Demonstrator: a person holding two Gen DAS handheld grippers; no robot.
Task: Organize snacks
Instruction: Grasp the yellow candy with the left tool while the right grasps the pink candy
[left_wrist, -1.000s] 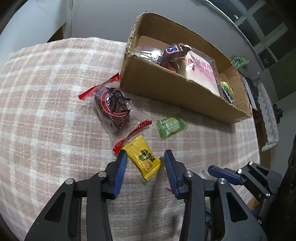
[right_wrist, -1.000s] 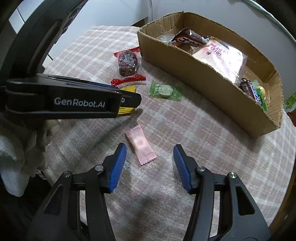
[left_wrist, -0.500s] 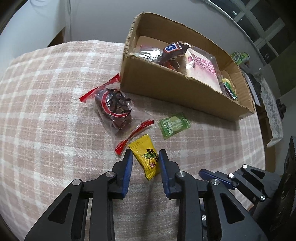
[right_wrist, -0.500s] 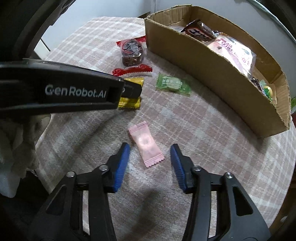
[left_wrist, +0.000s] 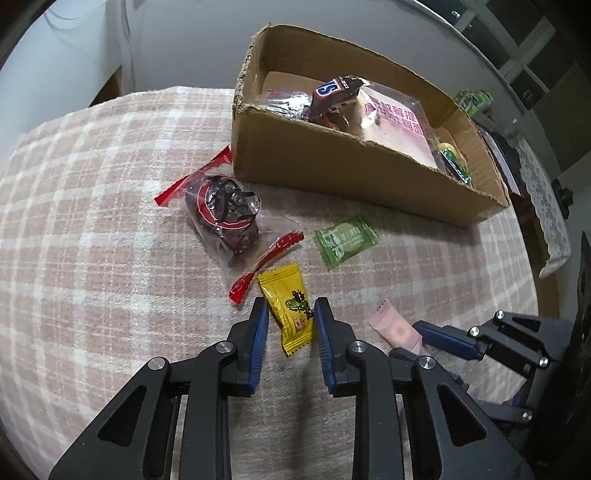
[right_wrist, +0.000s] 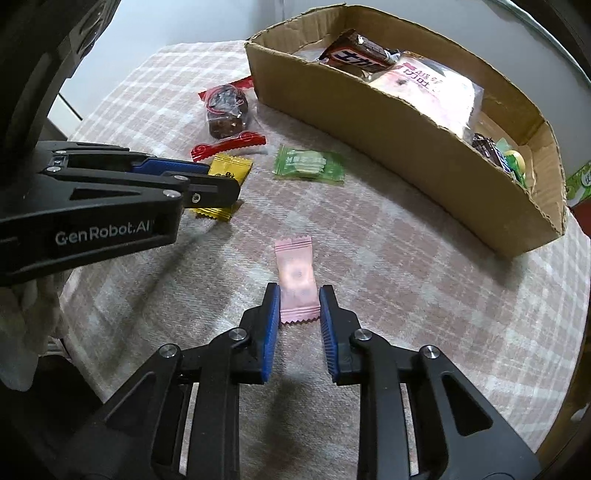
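Both grippers point steeply down at the checked tablecloth (left_wrist: 92, 206): the left gripper (left_wrist: 287, 325) has been closing onto the yellow foil candy sachet (left_wrist: 290, 310), the right gripper (right_wrist: 297, 308) pinches the pink crimped candy sachet (right_wrist: 295, 280), both evidently bound for the open cardboard box (right_wrist: 369, 110) nearby.

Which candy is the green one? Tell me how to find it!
Find the big cardboard box on the checked tablecloth. Just in front of its long side lies a flat green candy wrapper, loose on the cloth. The yellow candy and pink candy nearby sit between blue gripper pads; the green one lies untouched.
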